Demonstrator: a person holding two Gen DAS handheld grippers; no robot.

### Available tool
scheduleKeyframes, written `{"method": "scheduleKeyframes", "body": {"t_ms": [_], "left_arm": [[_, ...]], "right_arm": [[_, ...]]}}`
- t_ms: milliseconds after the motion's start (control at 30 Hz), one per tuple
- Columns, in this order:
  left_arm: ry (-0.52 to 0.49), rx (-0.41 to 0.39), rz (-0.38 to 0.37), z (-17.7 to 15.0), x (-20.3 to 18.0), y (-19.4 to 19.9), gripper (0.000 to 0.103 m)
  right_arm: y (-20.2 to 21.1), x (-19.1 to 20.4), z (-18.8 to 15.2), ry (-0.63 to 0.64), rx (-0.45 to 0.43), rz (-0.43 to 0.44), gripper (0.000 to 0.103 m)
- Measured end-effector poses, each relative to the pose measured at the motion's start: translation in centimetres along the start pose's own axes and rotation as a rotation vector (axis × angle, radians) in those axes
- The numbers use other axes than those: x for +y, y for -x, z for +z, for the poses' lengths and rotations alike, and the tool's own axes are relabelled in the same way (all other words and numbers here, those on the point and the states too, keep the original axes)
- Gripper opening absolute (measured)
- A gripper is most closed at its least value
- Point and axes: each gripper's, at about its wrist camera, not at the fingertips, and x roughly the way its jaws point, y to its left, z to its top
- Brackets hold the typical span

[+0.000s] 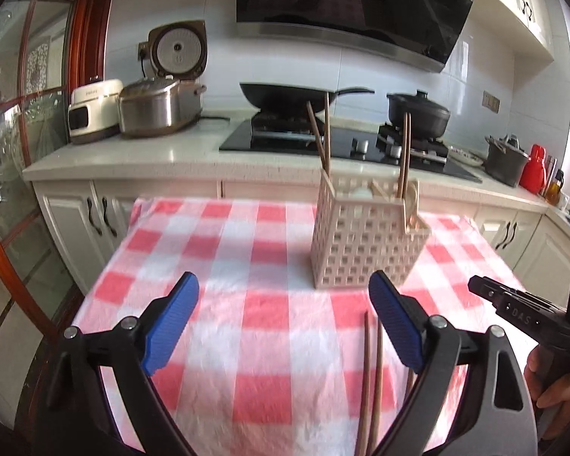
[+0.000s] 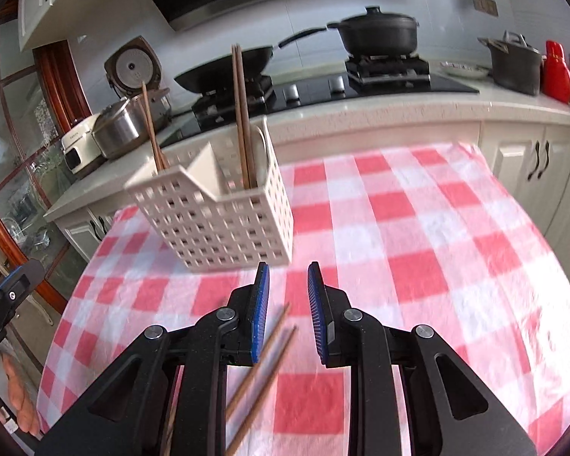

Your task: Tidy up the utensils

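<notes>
The pair of loose chopsticks (image 2: 264, 364) lay flat on the checked tablecloth (image 2: 418, 228), long axis running from near the person up toward the utensil basket (image 2: 224, 220), and sat just under and between the fingers of the right gripper (image 2: 288, 311), the nearer of the two. Its jaws stood slightly apart, holding nothing. The left gripper (image 1: 285, 319) was spread wide and empty, the chopsticks beside its right finger.

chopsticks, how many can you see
6. Two lie loose on the tablecloth near the grippers. Two lean in the holder's left corner, two stand close together at its right. More may be hidden inside.
</notes>
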Motion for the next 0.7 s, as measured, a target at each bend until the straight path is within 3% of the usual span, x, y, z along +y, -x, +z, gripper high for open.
{"method": "scheduleKeyframes", "body": {"t_ms": [333, 700], "left_arm": [[0.018, 0.092, -0.014, -5.4, 0.4, -0.9, 0.088], [0.053, 0.135, -0.021, -7.4, 2.2, -2.0, 0.088]], "right_arm": [[-3.0, 0.9, -5.7, 0.004, 0.131, -0.035, 0.022], [-4.0, 1.3, -6.6, 0.025, 0.155, -0.131, 0.022]]}}
